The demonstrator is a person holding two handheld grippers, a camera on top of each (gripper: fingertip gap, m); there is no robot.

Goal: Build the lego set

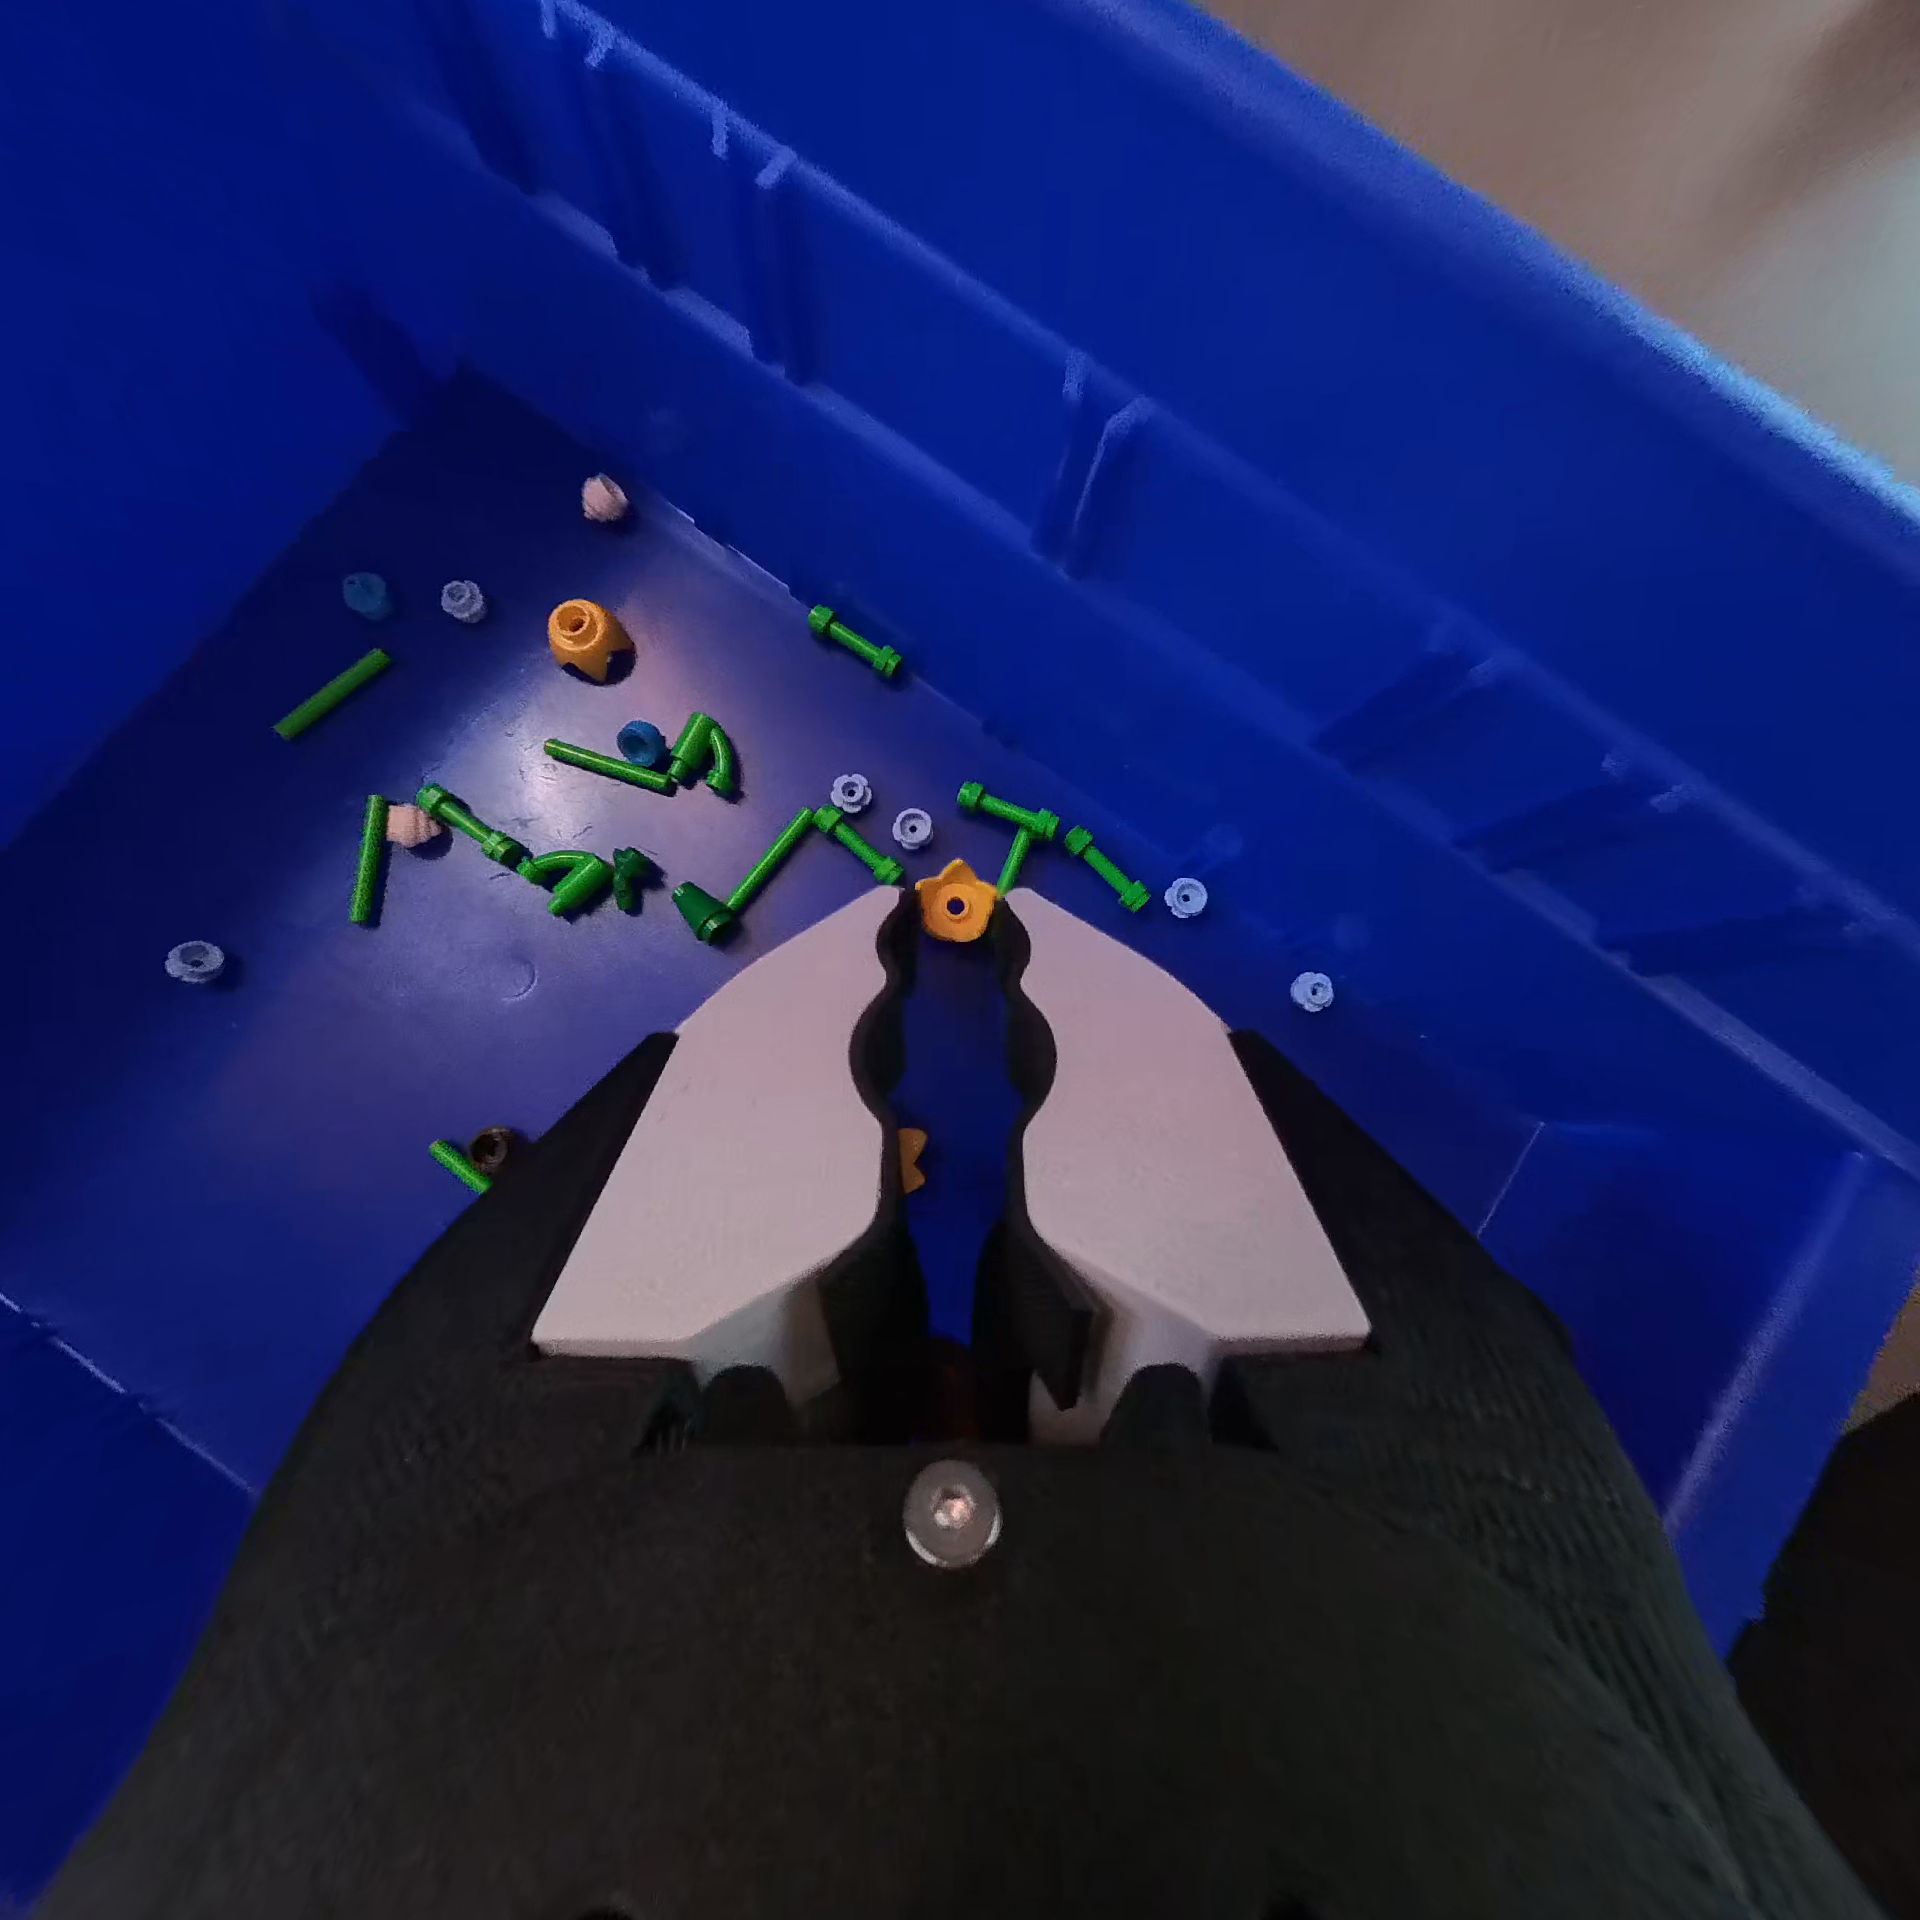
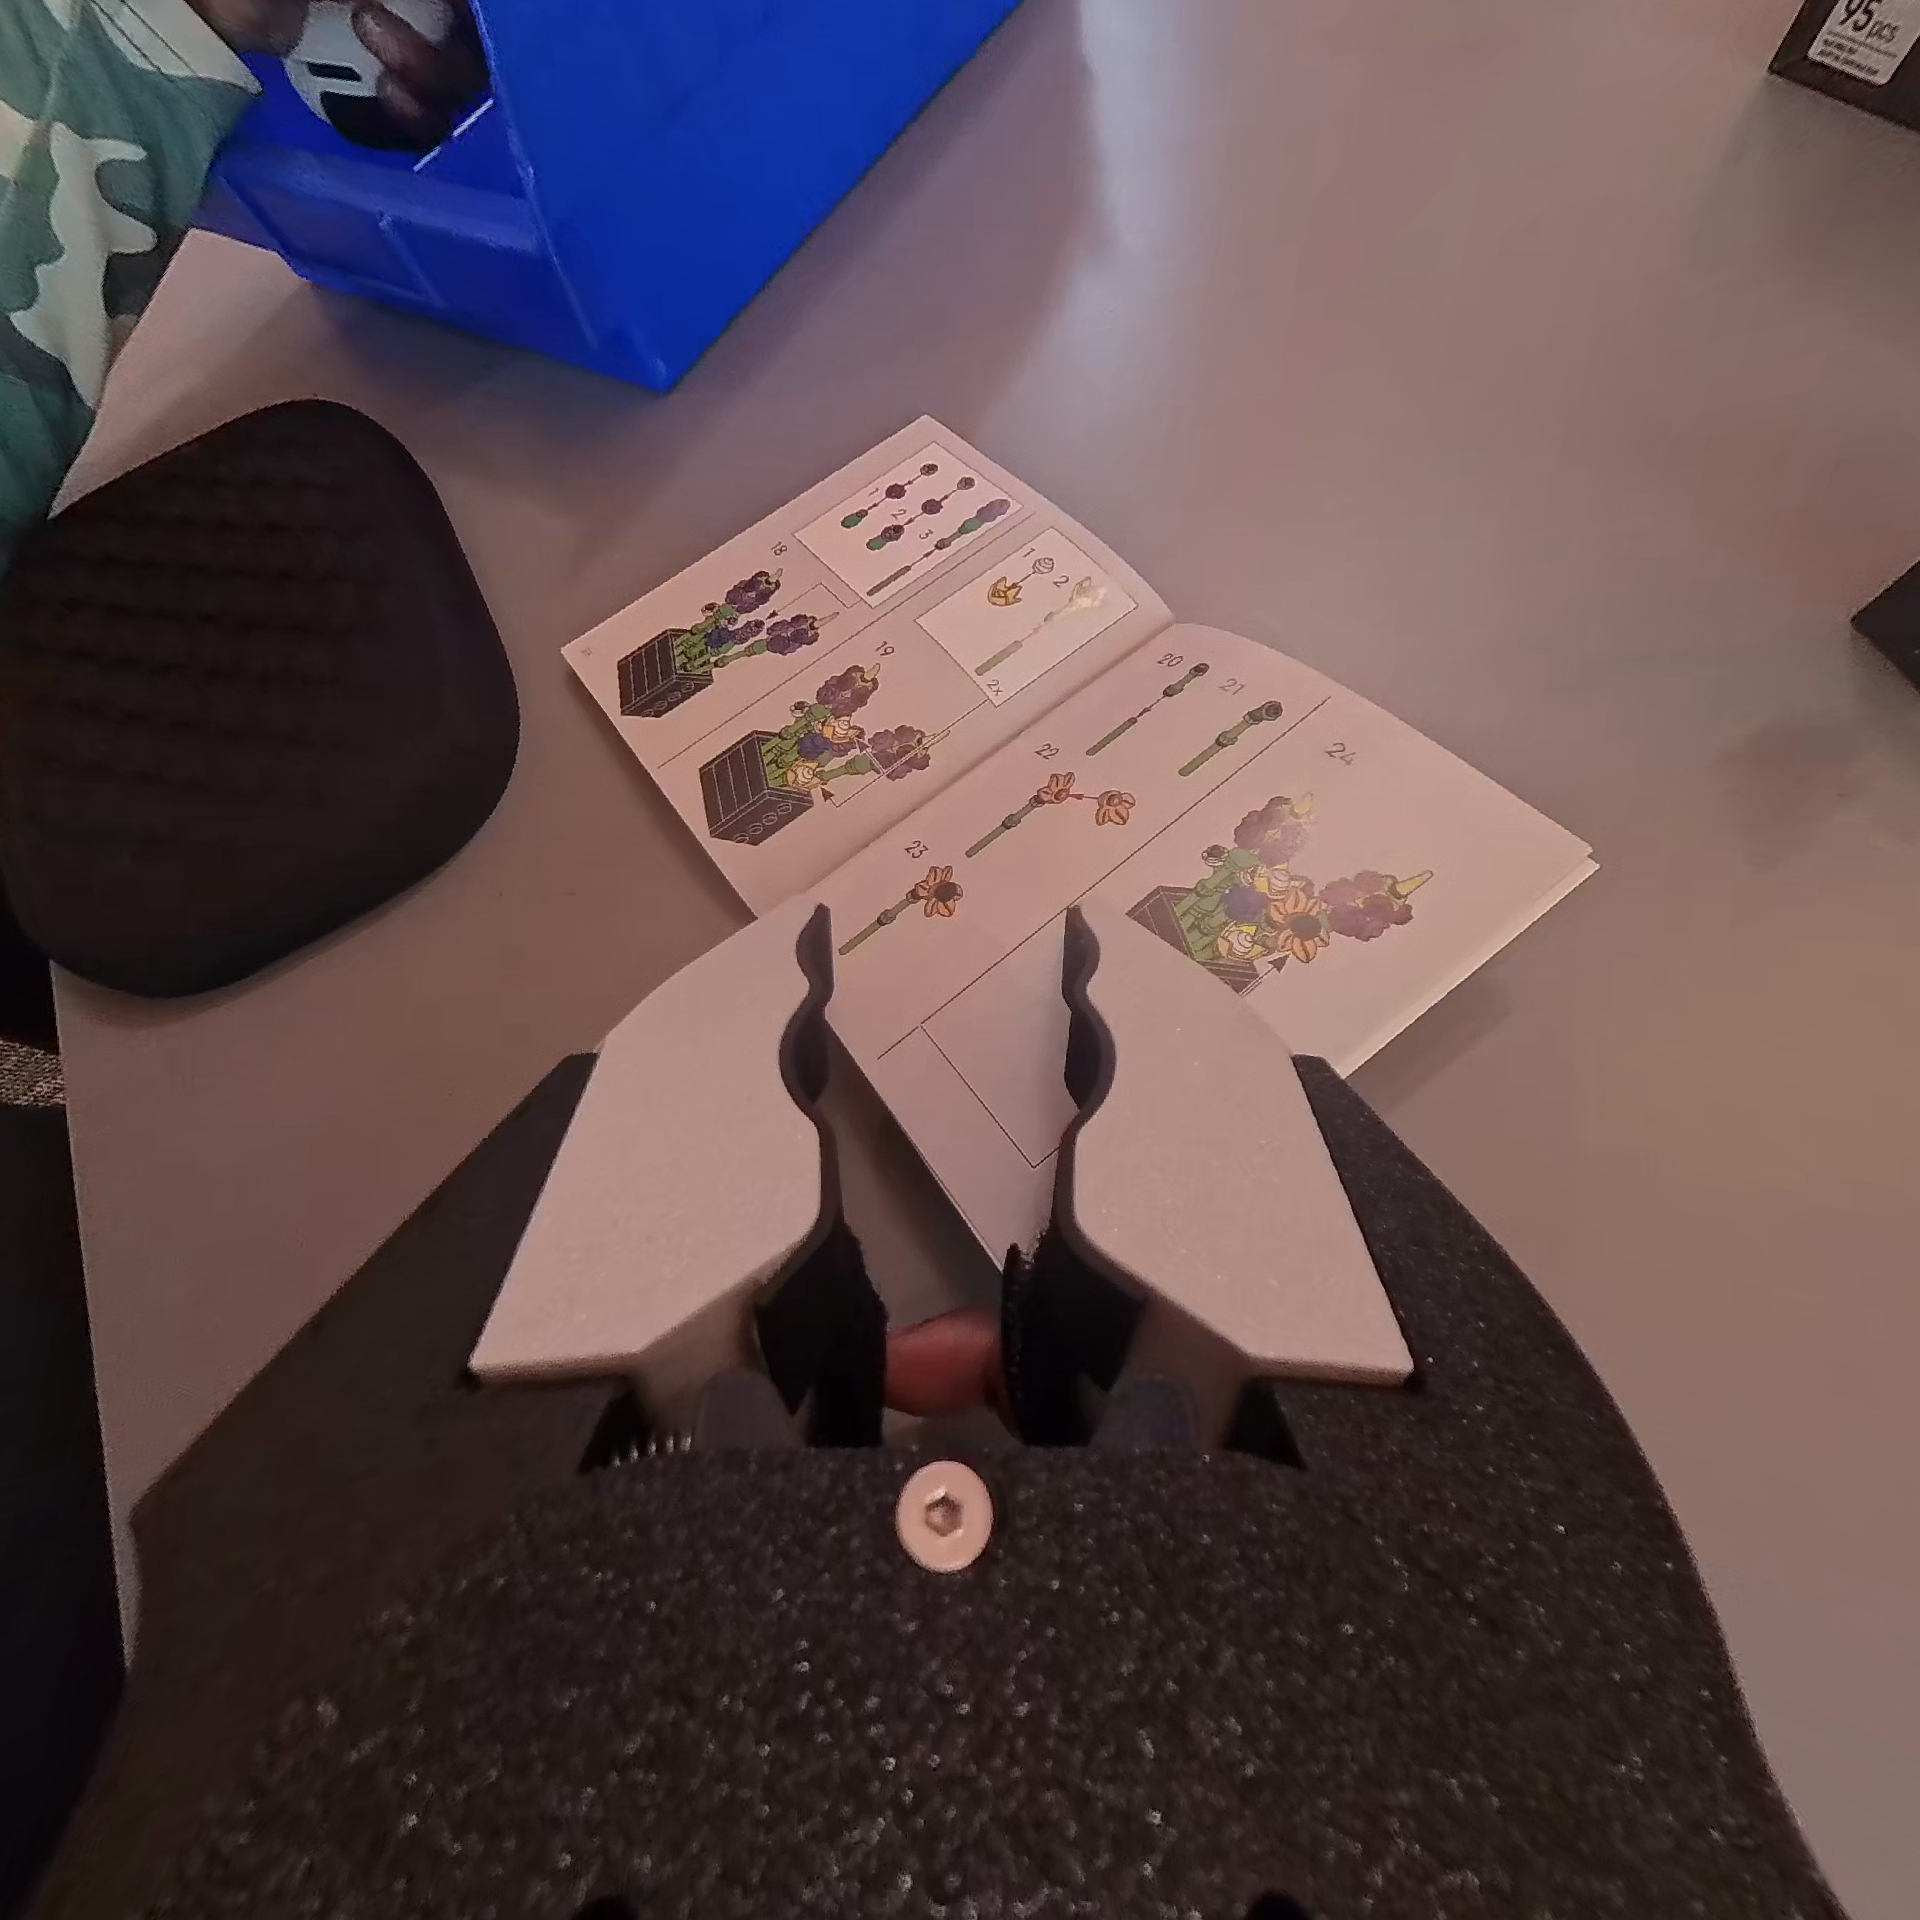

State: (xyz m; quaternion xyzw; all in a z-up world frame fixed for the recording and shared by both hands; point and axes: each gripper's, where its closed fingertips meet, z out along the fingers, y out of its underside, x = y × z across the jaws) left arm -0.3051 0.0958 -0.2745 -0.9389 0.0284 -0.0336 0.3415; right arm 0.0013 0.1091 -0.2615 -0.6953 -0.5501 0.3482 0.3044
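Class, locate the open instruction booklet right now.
In the right wrist view, the instruction booklet lies open on the grey table, just beyond the open right gripper, with the blue bin farther back left.

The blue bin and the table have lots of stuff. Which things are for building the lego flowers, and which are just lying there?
For the job:
- orange flower piece, pinched in the left claw
- green stems
- pale blue studs
- blue bin
- instruction booklet
- right claw, open over the booklet

Just lying about:
- black pad
- dark box at the table's far corner
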